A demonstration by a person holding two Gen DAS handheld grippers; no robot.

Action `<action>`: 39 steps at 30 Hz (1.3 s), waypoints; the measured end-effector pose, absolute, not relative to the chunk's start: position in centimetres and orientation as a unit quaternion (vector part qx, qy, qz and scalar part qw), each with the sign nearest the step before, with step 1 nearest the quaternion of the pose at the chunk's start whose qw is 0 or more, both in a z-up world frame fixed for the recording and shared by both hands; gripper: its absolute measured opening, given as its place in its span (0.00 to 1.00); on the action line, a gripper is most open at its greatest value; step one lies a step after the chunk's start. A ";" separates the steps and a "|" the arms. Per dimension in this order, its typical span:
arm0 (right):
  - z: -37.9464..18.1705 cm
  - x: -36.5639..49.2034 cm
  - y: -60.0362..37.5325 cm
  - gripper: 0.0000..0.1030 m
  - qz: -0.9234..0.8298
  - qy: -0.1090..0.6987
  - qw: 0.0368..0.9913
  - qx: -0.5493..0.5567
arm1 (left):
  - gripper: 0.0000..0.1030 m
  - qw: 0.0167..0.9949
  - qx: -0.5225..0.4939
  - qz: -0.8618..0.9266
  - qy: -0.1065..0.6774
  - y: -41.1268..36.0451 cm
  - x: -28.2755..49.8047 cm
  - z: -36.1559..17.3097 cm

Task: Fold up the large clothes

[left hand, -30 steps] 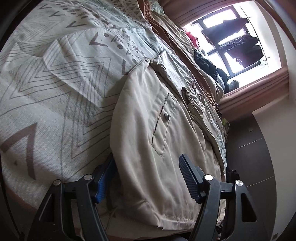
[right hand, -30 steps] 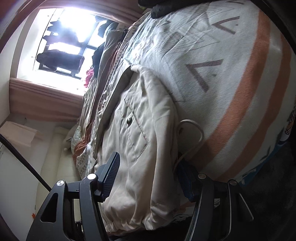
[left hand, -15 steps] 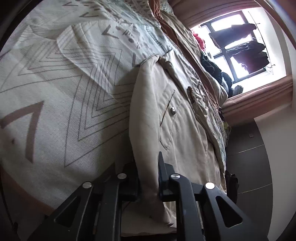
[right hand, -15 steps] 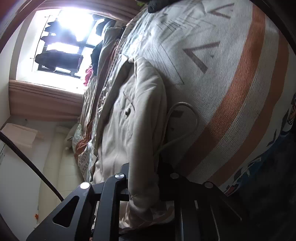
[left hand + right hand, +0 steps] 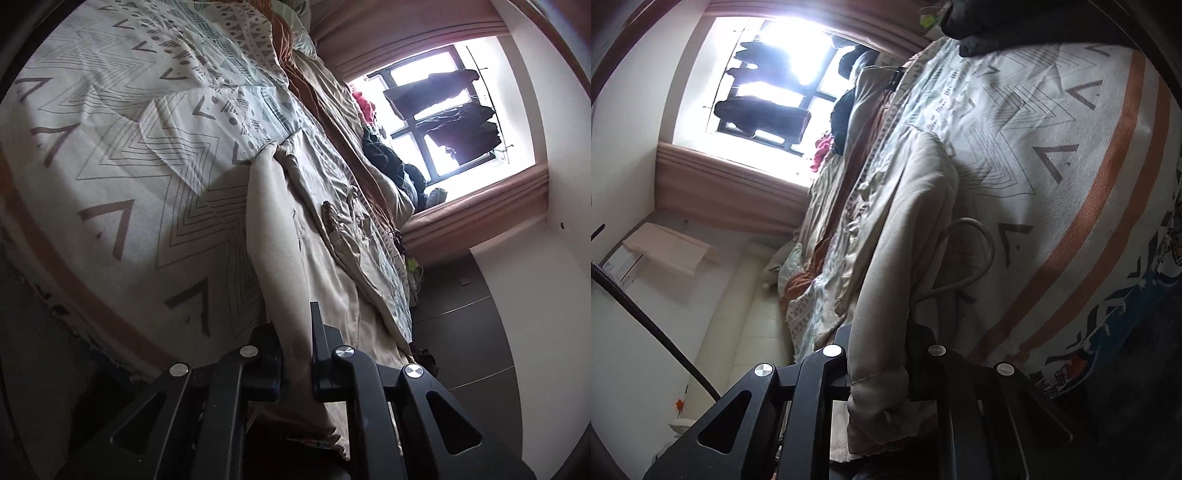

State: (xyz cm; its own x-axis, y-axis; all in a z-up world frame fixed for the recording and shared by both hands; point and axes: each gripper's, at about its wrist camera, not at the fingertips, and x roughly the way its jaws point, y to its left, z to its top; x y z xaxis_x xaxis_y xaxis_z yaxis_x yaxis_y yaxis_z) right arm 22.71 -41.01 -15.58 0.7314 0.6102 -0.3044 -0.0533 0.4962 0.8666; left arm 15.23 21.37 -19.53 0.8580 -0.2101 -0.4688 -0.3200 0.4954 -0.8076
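Beige jacket (image 5: 295, 258) on patterned bedspread (image 5: 129, 166), long axis running away toward window (image 5: 443, 110); left gripper (image 5: 295, 354) and right gripper (image 5: 877, 354) each pinch a near hem corner, equally close.

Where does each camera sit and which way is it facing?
Left wrist: on the left gripper, looking along the beige fabric jacket on the chevron-patterned bedspread towards the bright window; only gripper fingers show.
Right wrist: on the right gripper, same direction; only gripper fingers show, beside a white cord loop.
Shared: jacket, bedspread, window.
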 end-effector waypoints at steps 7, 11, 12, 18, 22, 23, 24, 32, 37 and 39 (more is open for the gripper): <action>-14.0 19.7 -41.8 0.11 0.223 0.289 0.817 0.447 | 0.12 0.831 -0.497 0.018 0.248 19.8 12.3 -17.8; -14.1 18.4 -42.6 0.11 0.225 0.284 0.818 0.447 | 0.12 0.834 -0.499 0.013 0.237 19.3 10.4 -17.0; -14.0 17.7 -42.7 0.11 0.226 0.282 0.818 0.447 | 0.12 0.835 -0.497 0.011 0.234 19.1 9.8 -16.8; -13.7 15.5 -43.9 0.11 0.234 0.272 0.822 0.442 | 0.12 0.841 -0.492 0.005 0.224 18.3 6.7 -16.1; -13.5 14.8 -44.3 0.11 0.242 0.268 0.821 0.443 | 0.12 0.842 -0.493 0.004 0.219 18.0 5.4 -15.5; -13.6 14.7 -44.4 0.11 0.246 0.268 0.818 0.446 | 0.12 0.843 -0.492 0.003 0.217 18.0 5.1 -15.3; -13.6 14.6 -44.5 0.11 0.249 0.266 0.816 0.448 | 0.12 0.844 -0.491 0.002 0.216 17.9 4.9 -15.1; -12.5 14.9 -45.4 0.11 0.261 0.247 0.819 0.447 | 0.12 0.853 -0.484 -0.009 0.194 17.9 4.4 -12.8; -12.3 16.7 -45.8 0.11 0.262 0.241 0.819 0.451 | 0.12 0.858 -0.479 -0.014 0.184 18.4 6.0 -11.5; -12.1 17.6 -45.8 0.11 0.262 0.235 0.818 0.454 | 0.12 0.859 -0.479 -0.015 0.181 18.6 6.7 -11.0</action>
State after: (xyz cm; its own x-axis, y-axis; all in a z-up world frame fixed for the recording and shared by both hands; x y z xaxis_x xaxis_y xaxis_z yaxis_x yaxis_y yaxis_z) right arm 17.65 -45.80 -12.15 0.7517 0.6428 -0.1470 -0.2150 0.4498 0.8669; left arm 6.75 18.63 -11.00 0.9343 -0.1990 -0.2957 -0.1468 0.5412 -0.8280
